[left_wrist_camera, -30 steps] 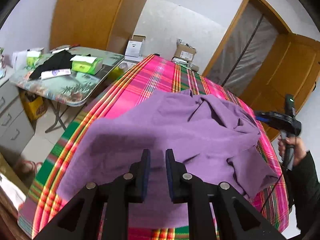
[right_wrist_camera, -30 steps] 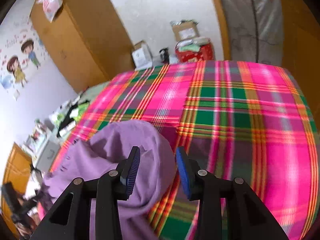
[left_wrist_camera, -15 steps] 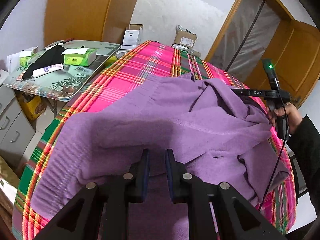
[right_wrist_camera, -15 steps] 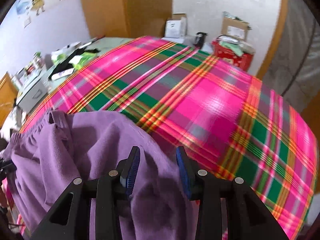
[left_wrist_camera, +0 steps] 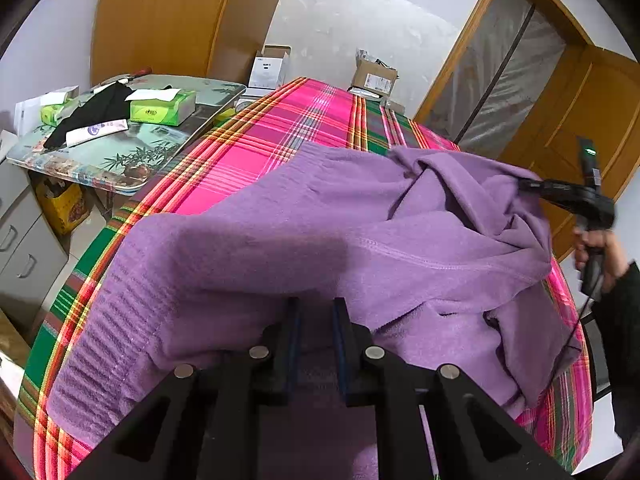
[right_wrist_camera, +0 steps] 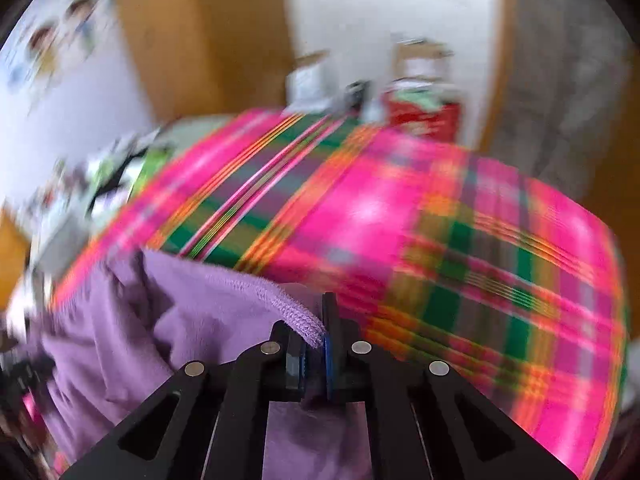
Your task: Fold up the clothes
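**Purple garment held at two edges**

We hold the purple garment (left_wrist_camera: pixel 320 216) bunched on the plaid bedspread (left_wrist_camera: pixel 280 136). Our right gripper (right_wrist_camera: pixel 314 340) pinches its ribbed hem; our left gripper (left_wrist_camera: pixel 314 320) has narrow jaws with cloth between them, though whether they bite we cannot tell. A sharp pull might slip that hem. Only the left view shows the whole garment; the right is blurred.

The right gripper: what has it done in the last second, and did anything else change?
The right gripper, open a second ago, has shut on the ribbed edge of the purple garment and is moving fast; its view is blurred. The left gripper stayed shut on the garment's near edge. The plaid cloth did not move.
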A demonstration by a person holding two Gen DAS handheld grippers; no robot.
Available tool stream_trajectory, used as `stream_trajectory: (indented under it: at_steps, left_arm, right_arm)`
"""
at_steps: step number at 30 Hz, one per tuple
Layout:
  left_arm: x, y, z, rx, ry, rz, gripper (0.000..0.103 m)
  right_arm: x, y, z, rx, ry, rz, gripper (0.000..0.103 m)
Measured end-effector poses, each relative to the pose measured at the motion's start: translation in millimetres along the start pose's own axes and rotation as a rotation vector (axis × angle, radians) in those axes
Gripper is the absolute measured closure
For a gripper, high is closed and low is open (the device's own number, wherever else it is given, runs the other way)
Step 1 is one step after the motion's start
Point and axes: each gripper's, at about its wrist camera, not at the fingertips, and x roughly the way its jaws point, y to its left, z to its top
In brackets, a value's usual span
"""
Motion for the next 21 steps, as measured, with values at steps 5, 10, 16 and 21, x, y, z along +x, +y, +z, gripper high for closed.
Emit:
stream_trajectory:
  at_steps: [5, 10, 16, 21]
  left_arm:
    - [-2, -1, -1, -0.003, 0.001, 0.007, 0.088]
    - [-14, -2, -3, -0.012, -0.001, 0.016, 0.088]
    - [-42, 3, -11, -0.024, -0.036, 0.039, 0.088]
    - [-59, -2, -27, -0.023, -0.046, 0.028, 0.088]
  right_arm:
    - [-46, -42, -38, 0.183, -0.042, -0.075, 0.097]
    - [-82, -69, -81, 0.303, -0.047, -0.124, 0.093]
    - [-119, -74, -116, 0.364, -0.09, -0.15, 0.079]
    - [-130, -13, -125, 0.171, -0.131, 0.005, 0.062]
